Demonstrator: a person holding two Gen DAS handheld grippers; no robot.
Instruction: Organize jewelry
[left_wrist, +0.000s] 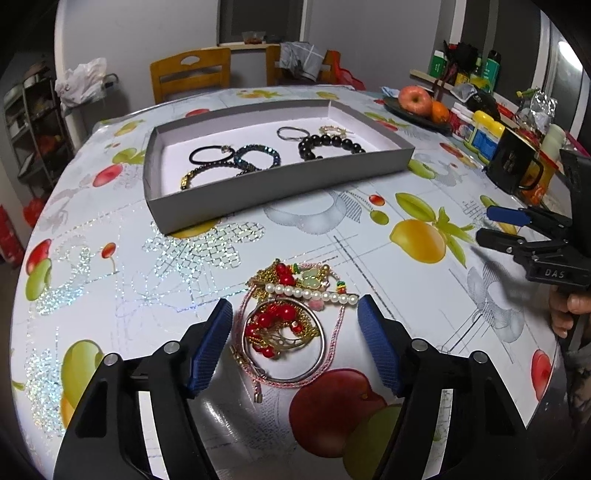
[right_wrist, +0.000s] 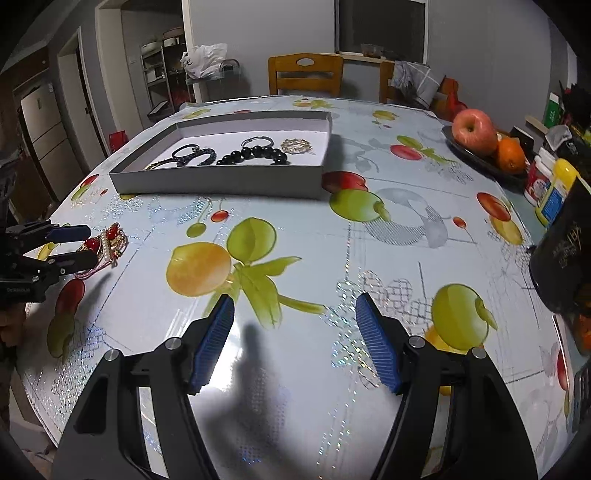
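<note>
Left gripper (left_wrist: 295, 321) hangs spread around the jewelry pile (left_wrist: 291, 317), right gripper (right_wrist: 295, 321) spread and empty, so next it's pinching one piece for the box (left_wrist: 258, 184).

Grey walls (right_wrist: 258, 33) at top; a wooden chair (right_wrist: 305, 75) top centre; metal shelving (right_wrist: 157, 79) and a doorway (right_wrist: 75, 99) upper left.
</note>
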